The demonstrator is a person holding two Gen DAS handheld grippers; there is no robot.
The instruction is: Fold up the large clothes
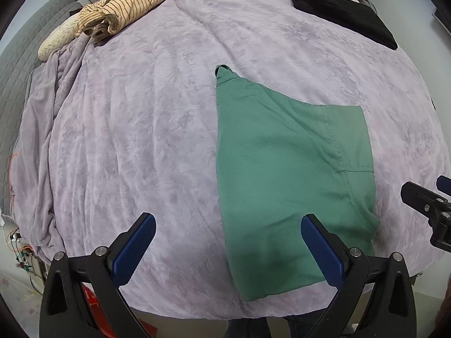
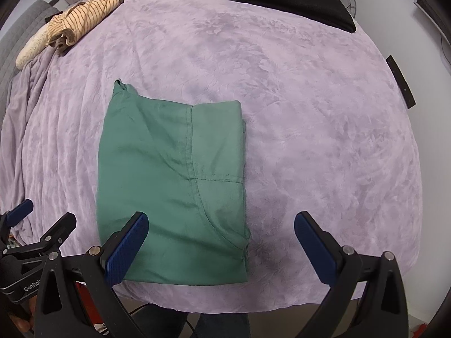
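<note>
A green garment [image 1: 284, 180] lies folded into a flat, roughly rectangular stack on the purple blanket [image 1: 135, 129], near the bed's front edge; its collar end points away from me. In the right wrist view the same green garment [image 2: 174, 186] sits left of centre. My left gripper [image 1: 228, 228] hovers open above the garment's near left edge, nothing between its blue pads. Equally open and empty, my right gripper [image 2: 221, 225] hangs over the garment's near right corner. The right gripper [image 1: 428, 205] also shows at the right border of the left wrist view, and the left gripper [image 2: 33, 225] at the lower left of the right wrist view.
A crumpled striped beige garment [image 1: 121, 8] lies at the far left of the bed beside a cream pillow [image 1: 59, 39]. A folded black garment [image 1: 344, 11] rests at the far right. The blanket [image 2: 310, 112] hangs over the left side. A grey headboard [image 1: 19, 56] stands left.
</note>
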